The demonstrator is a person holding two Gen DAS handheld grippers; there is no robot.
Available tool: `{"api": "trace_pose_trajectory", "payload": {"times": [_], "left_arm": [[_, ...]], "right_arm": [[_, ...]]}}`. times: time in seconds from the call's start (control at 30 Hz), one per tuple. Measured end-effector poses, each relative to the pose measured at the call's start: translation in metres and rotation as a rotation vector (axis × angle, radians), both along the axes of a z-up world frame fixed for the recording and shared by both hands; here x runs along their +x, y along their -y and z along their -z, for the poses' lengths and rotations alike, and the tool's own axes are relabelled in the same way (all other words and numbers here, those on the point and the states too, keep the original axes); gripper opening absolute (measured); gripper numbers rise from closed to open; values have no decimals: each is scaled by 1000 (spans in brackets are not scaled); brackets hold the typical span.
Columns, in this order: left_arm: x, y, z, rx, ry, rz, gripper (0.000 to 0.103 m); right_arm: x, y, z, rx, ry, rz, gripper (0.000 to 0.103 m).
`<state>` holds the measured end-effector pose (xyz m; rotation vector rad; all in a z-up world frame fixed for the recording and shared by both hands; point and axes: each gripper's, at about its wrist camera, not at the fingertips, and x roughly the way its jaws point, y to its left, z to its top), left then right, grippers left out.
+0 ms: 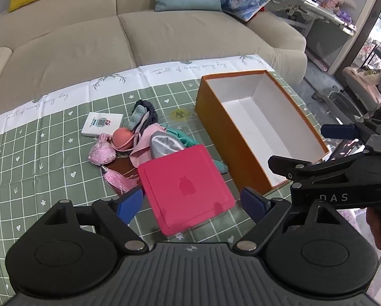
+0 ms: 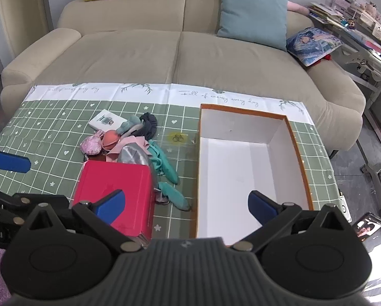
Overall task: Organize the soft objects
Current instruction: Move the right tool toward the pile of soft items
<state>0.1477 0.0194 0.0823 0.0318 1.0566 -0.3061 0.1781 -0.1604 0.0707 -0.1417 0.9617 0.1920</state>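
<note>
A heap of soft things (image 1: 142, 137) lies mid-table: a pink satin pouch (image 1: 101, 153) with a tassel, a coral ball (image 1: 122, 139), pink cloth, a silver pouch (image 1: 164, 145), teal fabric (image 2: 167, 176) and dark grey cloth (image 2: 147, 125). An open orange box (image 1: 256, 127) with a white inside stands to the right and shows in the right wrist view too (image 2: 244, 163). A flat pink-red box (image 1: 186, 188) lies in front of the heap. My left gripper (image 1: 193, 201) is open above the red box. My right gripper (image 2: 186, 206) is open and empty, between the red box (image 2: 116, 193) and the orange box.
A small white card box (image 1: 102, 123) lies left of the heap. The table has a green checked cloth (image 1: 37, 158). A beige sofa (image 1: 139, 33) with yellow and teal cushions stands behind. A cluttered desk (image 1: 325, 7) is at the right.
</note>
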Motion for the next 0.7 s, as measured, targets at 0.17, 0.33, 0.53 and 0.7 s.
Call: {"api": "trace_pose_trajectory", "payload": {"times": [0.17, 0.33, 0.53, 0.7], "left_arm": [[12, -6, 8, 18, -28, 6, 96], [23, -14, 15, 16, -45, -1, 94], [37, -20, 22, 1, -77, 3, 90], [47, -24, 29, -2, -94, 14, 88]], "right_arm": [[14, -8, 6, -14, -15, -22, 100], [26, -17, 15, -21, -33, -43, 100], [40, -27, 25, -40, -43, -60, 100], [52, -35, 34, -59, -55, -79, 100]]}}
